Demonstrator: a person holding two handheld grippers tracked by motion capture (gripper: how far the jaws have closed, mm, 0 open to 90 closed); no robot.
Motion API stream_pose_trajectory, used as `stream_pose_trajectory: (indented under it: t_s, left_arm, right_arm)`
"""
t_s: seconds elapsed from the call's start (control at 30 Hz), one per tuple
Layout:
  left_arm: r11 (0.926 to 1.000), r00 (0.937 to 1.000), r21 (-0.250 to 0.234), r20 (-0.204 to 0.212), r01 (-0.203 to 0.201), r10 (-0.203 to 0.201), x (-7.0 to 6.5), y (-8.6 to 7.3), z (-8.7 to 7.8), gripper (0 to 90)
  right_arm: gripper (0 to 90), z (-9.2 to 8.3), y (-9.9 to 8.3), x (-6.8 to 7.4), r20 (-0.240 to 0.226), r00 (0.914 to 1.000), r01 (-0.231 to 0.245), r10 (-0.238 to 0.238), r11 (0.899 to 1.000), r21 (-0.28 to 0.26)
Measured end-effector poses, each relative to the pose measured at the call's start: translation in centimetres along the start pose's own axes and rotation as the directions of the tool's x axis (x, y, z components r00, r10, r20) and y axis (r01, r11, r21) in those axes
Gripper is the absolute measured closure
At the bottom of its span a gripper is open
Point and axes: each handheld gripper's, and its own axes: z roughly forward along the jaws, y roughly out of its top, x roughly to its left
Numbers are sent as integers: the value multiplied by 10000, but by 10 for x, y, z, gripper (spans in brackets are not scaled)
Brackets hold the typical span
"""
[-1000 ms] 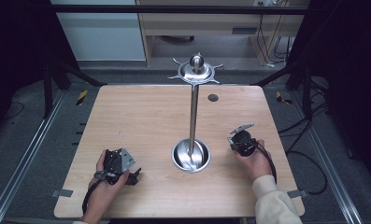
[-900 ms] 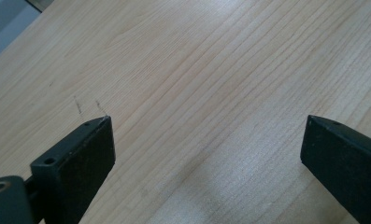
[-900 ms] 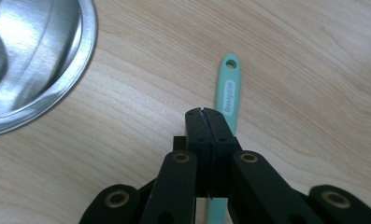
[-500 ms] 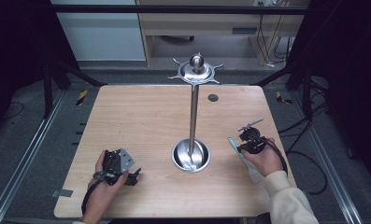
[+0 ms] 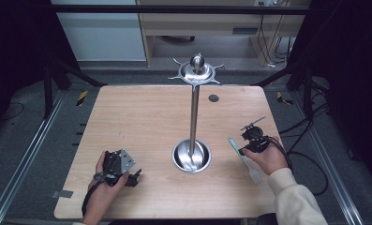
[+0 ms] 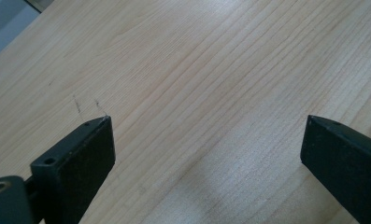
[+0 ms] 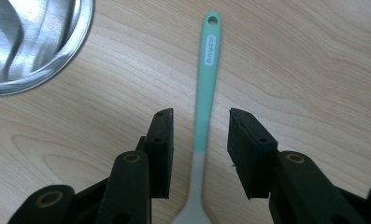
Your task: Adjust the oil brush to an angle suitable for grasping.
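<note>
- Between the right claw's [image 7: 199, 140] jaws we see the spatula [image 7: 205, 93]: mint handle runs straight up the gap, pale lower end drops out of frame at the bottom. Pads stand off it on both sides, no contact we can make out.
- Right claw's jaws have just been opening; now partly spread w/ the spatula lying flat on the table [image 7: 314, 60] btwn them.
- Handle's hole end sits well past the jaw tips, pointing away from the claw.
- In the high view the right claw [image 5: 249, 140] hangs over the spatula [image 5: 247, 161]; the blade end lies beside the right hand [image 5: 264, 157], on the side toward the stand.
- Up-left of the right claw, in its own view: rim of the stand's steel base [image 7: 31, 42], apart from the spatula.
- Stand [image 5: 193, 112] rises mid-table, btwn the two claws; hooked crown at top.
- Left claw [image 5: 127, 176] sits low near the front edge in the left hand [image 5: 104, 185], well apart from the spatula.
- Left claw [image 6: 206, 149]: jaws spread wide, bare wood btwn them.
</note>
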Motion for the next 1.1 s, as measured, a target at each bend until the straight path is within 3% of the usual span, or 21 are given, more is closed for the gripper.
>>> stream_pose_trajectory:
  t_s: [0.53,1.1]
  left_arm:
    - [10000,10000,73,48,-41,41,-1,0,1,27]
    - [10000,10000,38,63,-34,34,-1,0,2,27]
  right_arm:
    - [692,30,5,-3,-179,9992,-342,367,9918,1227]
    - [754,37,7,-7,-350,9977,-503,586,9778,2034]
